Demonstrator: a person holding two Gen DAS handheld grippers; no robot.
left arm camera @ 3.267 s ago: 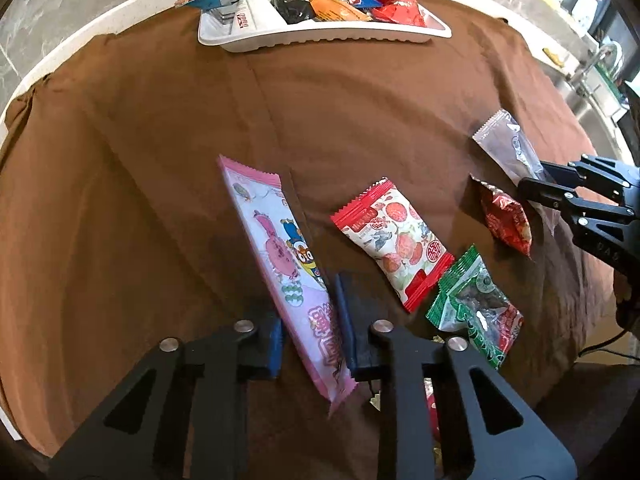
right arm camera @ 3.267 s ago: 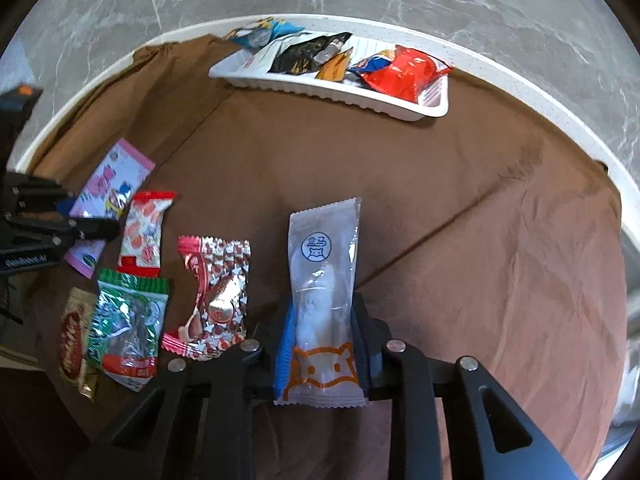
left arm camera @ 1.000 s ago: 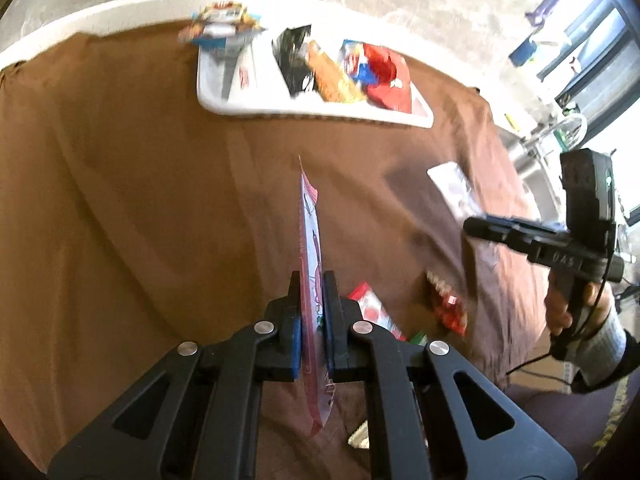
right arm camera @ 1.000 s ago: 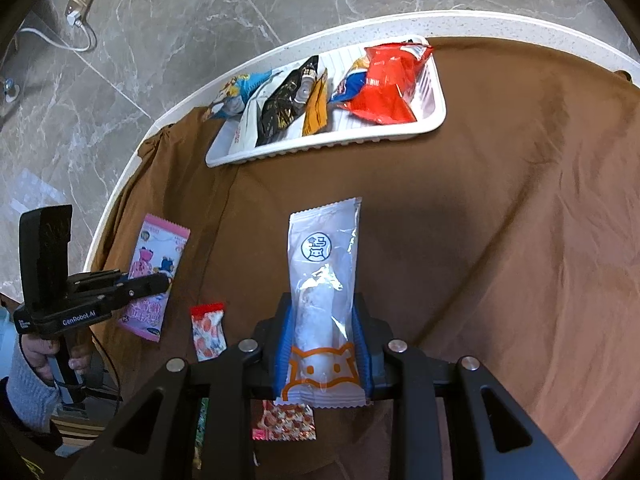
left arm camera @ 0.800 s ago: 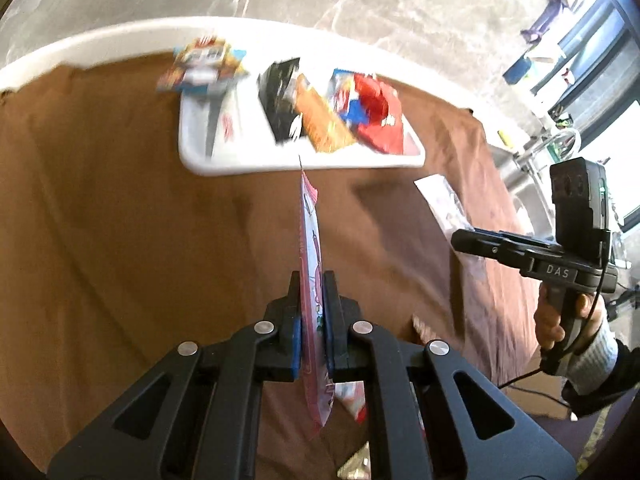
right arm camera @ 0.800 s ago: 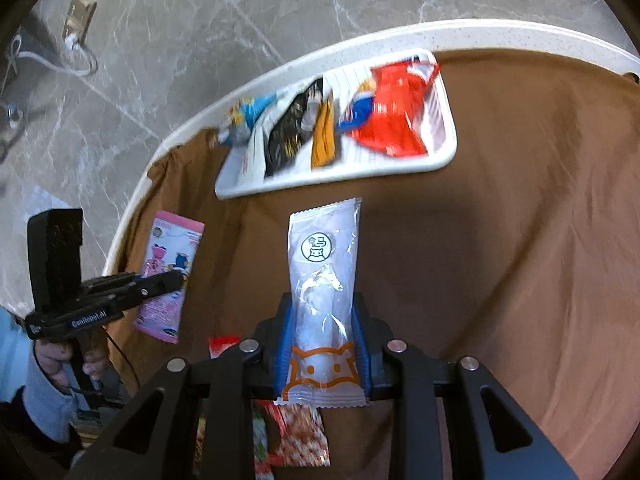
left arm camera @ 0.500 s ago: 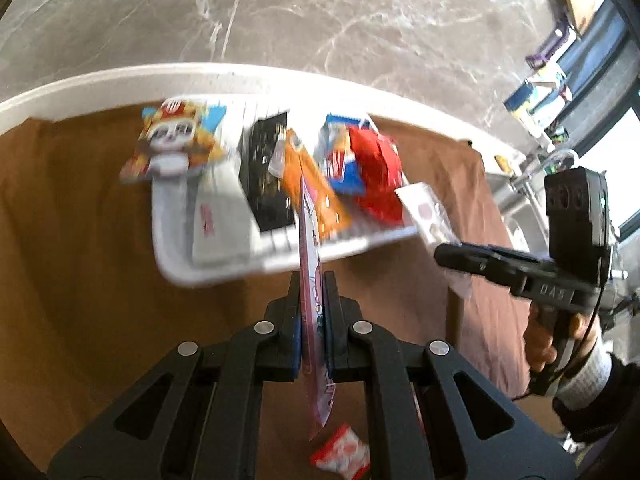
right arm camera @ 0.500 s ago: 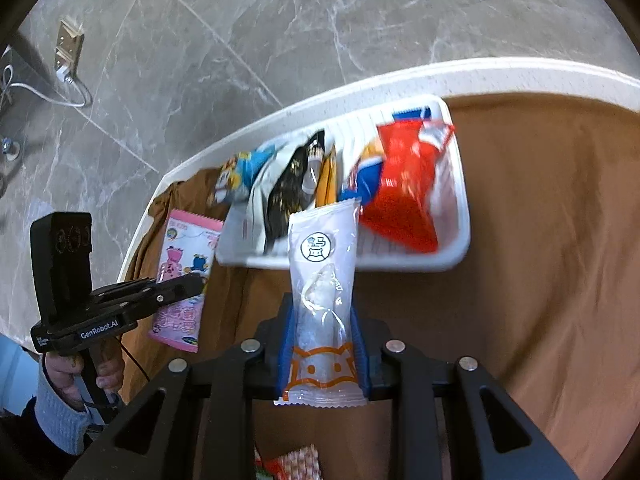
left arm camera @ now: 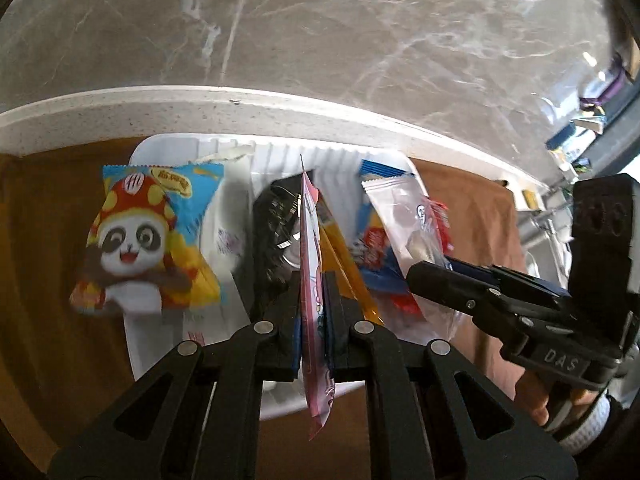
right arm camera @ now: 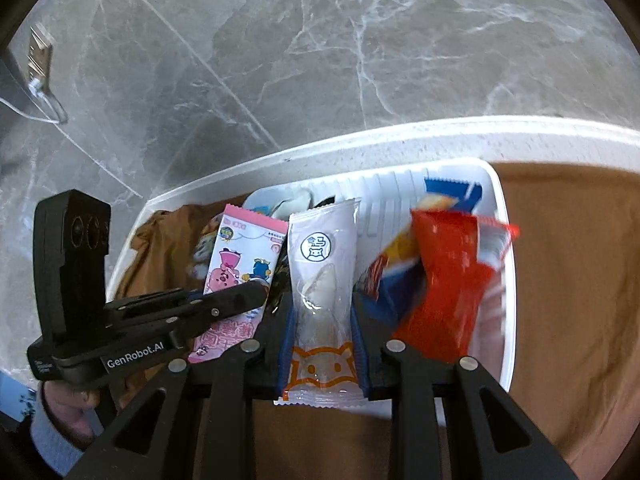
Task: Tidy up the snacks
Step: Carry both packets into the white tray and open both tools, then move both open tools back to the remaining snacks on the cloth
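brown cloth (left arm camera: 52, 240), white counter (left arm camera: 120, 108), marble wall (right arm camera: 320, 40)

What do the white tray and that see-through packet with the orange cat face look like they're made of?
White tray: apparently moulded plastic, smooth, with ribbed grooves across its floor. See-through packet: seemingly thin glossy plastic film, its contents visible inside, with crimped zigzag ends.

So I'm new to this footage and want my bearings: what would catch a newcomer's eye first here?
Two snack packets held up over the white tray: the left gripper pinches a pink cartoon packet edge-on, and the right gripper clamps a clear packet with an orange cat face. Next comes the panda packet at the tray's left end, and the red bag at its right end.
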